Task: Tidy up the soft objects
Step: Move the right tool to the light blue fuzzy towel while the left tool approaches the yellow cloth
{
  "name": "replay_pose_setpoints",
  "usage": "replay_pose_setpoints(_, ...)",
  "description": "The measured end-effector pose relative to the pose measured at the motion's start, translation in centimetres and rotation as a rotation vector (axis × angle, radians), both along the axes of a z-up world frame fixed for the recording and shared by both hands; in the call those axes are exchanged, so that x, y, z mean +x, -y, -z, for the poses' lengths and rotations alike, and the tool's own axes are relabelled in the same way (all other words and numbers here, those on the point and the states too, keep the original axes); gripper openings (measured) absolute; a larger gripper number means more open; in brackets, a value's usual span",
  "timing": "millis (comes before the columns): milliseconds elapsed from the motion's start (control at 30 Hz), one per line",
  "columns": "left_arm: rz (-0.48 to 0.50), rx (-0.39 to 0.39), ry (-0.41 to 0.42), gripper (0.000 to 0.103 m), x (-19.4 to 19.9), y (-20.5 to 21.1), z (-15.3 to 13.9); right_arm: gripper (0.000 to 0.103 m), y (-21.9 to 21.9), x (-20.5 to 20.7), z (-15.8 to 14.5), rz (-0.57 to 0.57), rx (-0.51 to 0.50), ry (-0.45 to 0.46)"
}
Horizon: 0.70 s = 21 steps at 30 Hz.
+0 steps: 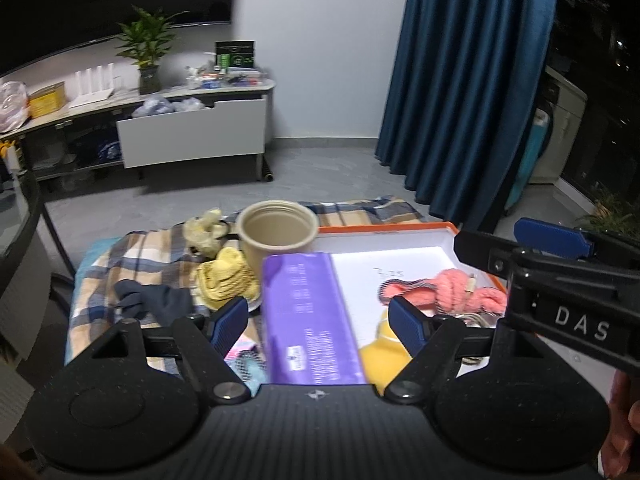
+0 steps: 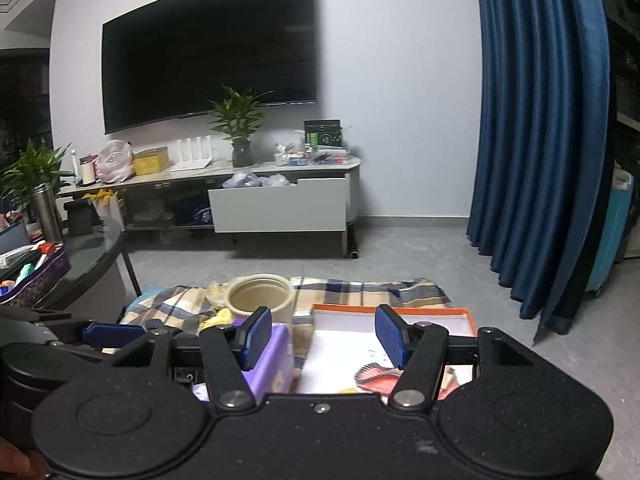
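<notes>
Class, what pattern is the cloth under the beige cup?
Blue, tan and white plaid cloth, clearest in the left wrist view.

light: dim room, night outside the window (image 1: 592,40) | bright spot: white tray (image 1: 400,256) shines, a little overexposed | shadows: soft, under the cabinet (image 2: 280,208) | blur: slight softness in both views, print on purple box (image 1: 308,312) unreadable | distortion: fisheye, curtain (image 2: 532,140) and TV (image 2: 208,48) bend near the edges
</notes>
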<state>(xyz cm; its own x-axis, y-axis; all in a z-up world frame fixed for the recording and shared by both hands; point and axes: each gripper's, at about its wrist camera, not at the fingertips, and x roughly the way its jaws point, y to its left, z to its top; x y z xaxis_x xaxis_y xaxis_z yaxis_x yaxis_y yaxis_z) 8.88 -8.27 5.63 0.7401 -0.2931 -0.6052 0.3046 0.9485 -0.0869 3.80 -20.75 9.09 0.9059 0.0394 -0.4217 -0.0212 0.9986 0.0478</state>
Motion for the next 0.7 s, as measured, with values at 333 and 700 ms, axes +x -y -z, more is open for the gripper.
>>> replay_pose_setpoints(333,-0.053,-0.010,-0.007,0.079,-0.2,-3.1,0.1,0.070,-3.2,0.8,0.3,-0.063,-0.002,-0.013)
replay_pose_setpoints(700,-0.110,-0.029,-0.023,0.080,-0.7,-7.3,1.3,0.070,-6.1,1.1,0.6,-0.151,0.000,-0.025)
